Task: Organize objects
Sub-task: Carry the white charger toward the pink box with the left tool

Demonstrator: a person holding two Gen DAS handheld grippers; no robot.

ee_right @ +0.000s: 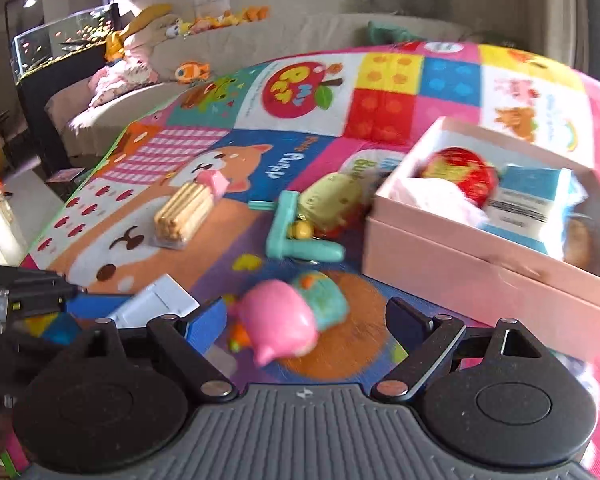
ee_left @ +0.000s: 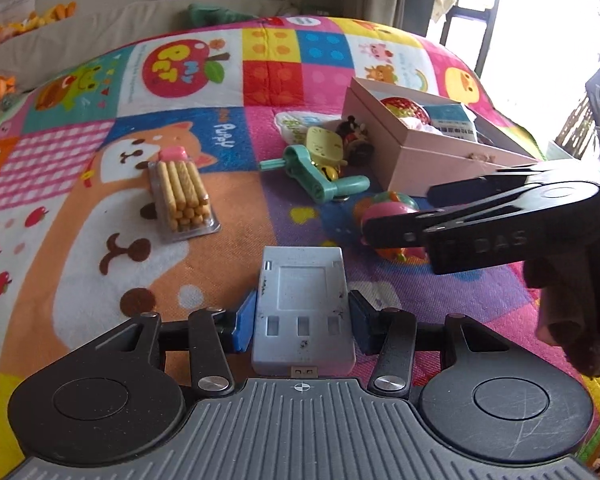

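Note:
My left gripper (ee_left: pixel 300 320) is shut on a grey flat charger-like device (ee_left: pixel 303 308), held just above the colourful mat. It also shows in the right wrist view (ee_right: pixel 156 300). My right gripper (ee_right: pixel 304 320) is open, its jaws on either side of a pink and teal toy (ee_right: pixel 288 320), which also shows in the left wrist view (ee_left: pixel 388 208). A pink open box (ee_right: pixel 480 260) at the right holds a red ball (ee_right: pixel 460 176) and a blue-white carton (ee_right: pixel 528 204). The box appears in the left wrist view (ee_left: pixel 432 160) too.
A pack of biscuit sticks (ee_left: pixel 182 196) lies on the mat at the left. A teal handle toy (ee_left: pixel 320 176), a yellow toy (ee_left: pixel 324 144) and a Mickey figure (ee_left: pixel 352 128) lie beside the box. A sofa with plush toys (ee_right: pixel 148 40) stands behind.

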